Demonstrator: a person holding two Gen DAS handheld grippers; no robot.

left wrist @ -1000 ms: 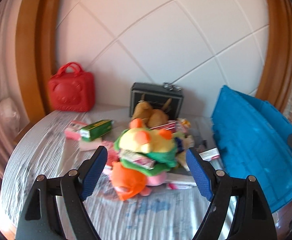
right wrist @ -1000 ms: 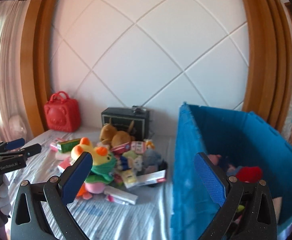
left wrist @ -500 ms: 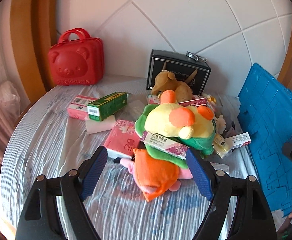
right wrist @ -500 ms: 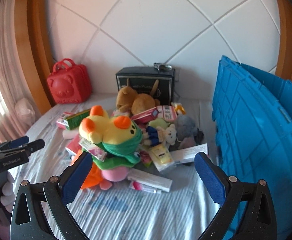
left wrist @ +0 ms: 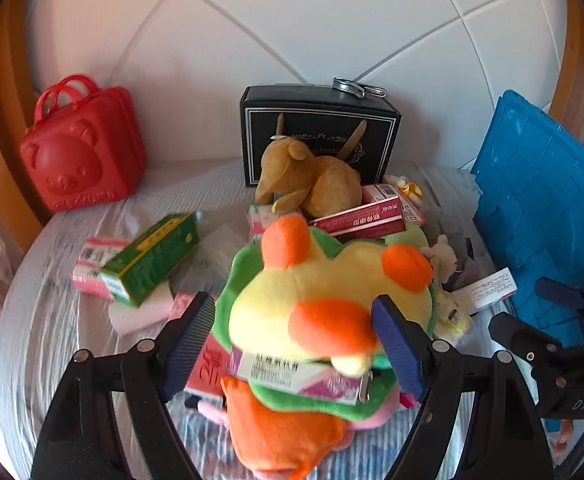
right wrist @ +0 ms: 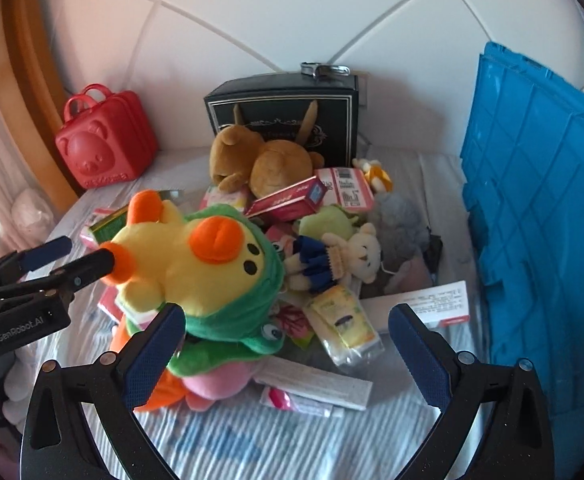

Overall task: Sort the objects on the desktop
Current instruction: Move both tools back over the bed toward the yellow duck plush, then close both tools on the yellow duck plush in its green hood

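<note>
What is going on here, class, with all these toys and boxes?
A person holding two grippers is sorting a cluttered pile. The left gripper, jaws open, straddles the yellow duck plush atop the heap, not yet closed on it. The right gripper hovers open over the pile's near edge. The blue crate stands to the right.

The left gripper [left wrist: 294, 342] reaches forward with its jaws spread wide, one blue pad on each side of its view. The right gripper [right wrist: 285, 354] is likewise held with jaws wide apart. Each gripper shows at the edge of the other's view, side by side.
</note>
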